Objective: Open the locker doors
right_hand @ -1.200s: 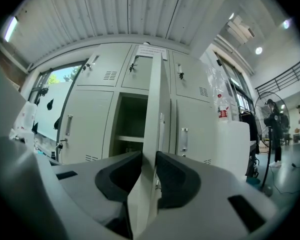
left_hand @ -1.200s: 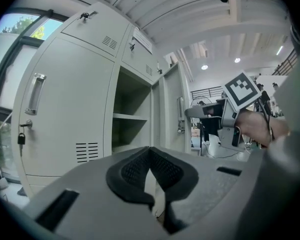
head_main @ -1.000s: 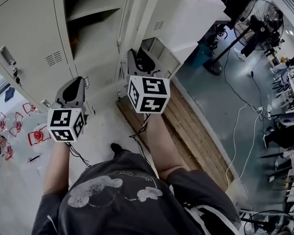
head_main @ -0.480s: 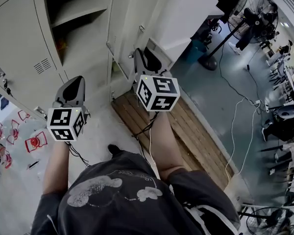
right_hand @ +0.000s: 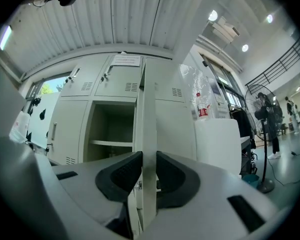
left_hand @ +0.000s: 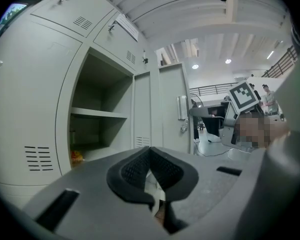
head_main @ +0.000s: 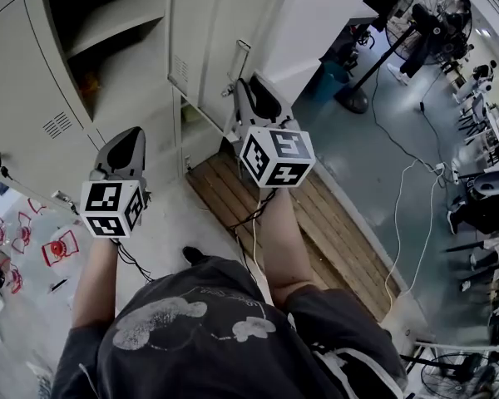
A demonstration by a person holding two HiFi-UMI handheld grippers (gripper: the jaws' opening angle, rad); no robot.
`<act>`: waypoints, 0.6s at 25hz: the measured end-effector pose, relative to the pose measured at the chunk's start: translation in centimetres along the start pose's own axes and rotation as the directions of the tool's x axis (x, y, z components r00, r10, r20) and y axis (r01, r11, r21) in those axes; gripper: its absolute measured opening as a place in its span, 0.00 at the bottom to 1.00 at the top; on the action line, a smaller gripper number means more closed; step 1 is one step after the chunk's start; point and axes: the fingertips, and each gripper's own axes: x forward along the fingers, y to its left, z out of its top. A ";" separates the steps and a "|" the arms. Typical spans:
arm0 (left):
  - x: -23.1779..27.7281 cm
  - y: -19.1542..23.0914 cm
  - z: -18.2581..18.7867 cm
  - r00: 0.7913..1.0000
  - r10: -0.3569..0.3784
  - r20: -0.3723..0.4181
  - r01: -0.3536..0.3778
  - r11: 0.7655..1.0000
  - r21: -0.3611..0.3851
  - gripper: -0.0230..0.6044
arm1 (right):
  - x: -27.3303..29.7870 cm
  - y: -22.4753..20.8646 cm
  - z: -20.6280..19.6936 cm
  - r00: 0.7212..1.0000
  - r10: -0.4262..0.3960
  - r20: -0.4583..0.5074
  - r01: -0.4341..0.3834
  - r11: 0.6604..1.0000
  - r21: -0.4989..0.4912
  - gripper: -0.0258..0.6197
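The grey lockers fill the top left of the head view. One tall locker door stands swung out, and its edge runs between the pads of my right gripper, which is shut on it. In the head view the right gripper sits at that door just below its handle. The open compartment behind it has a shelf and something orange low inside. My left gripper hovers in front of the locker bottoms, its pads together with nothing held.
Closed locker doors stand to the left. A white cabinet with a bottle on top stands right of the lockers. A wooden board lies on the floor, with cables, a standing fan and red items.
My right gripper has moved with the door edge in it, and the door stands further out from the lockers. The left gripper has travelled alongside, still shut.
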 end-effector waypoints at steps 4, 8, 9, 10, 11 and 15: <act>1.2 -0.5 0.1 1.000 -0.007 0.000 0.007 1.000 0.002 0.05 | 0.2 -0.9 -0.6 1.000 0.003 -0.003 -0.003 1.000 0.012 0.20; 1.8 -1.2 0.1 1.000 -0.013 0.001 0.013 1.000 -0.003 0.05 | 0.1 -1.1 -0.1 1.000 0.013 0.003 -0.013 1.000 -0.001 0.20; 1.9 -1.3 0.1 1.000 -0.014 0.001 0.014 1.000 -0.006 0.05 | 0.1 -1.1 -0.1 1.000 0.012 0.002 -0.012 1.000 -0.006 0.20; 1.9 -1.5 0.1 1.000 -0.015 0.002 0.015 1.000 -0.009 0.05 | 0.1 -1.1 -0.2 1.000 0.010 0.002 -0.010 1.000 -0.014 0.20; 1.9 -1.6 0.1 1.000 -0.016 0.004 0.016 1.000 -0.011 0.05 | 0.1 -1.2 -0.2 1.000 0.003 0.005 -0.003 1.000 -0.028 0.20; 1.7 -1.7 0.1 1.000 -0.017 0.009 0.017 1.000 -0.015 0.05 | 0.2 -1.3 -0.2 0.999 -0.026 0.025 0.028 0.995 -0.099 0.20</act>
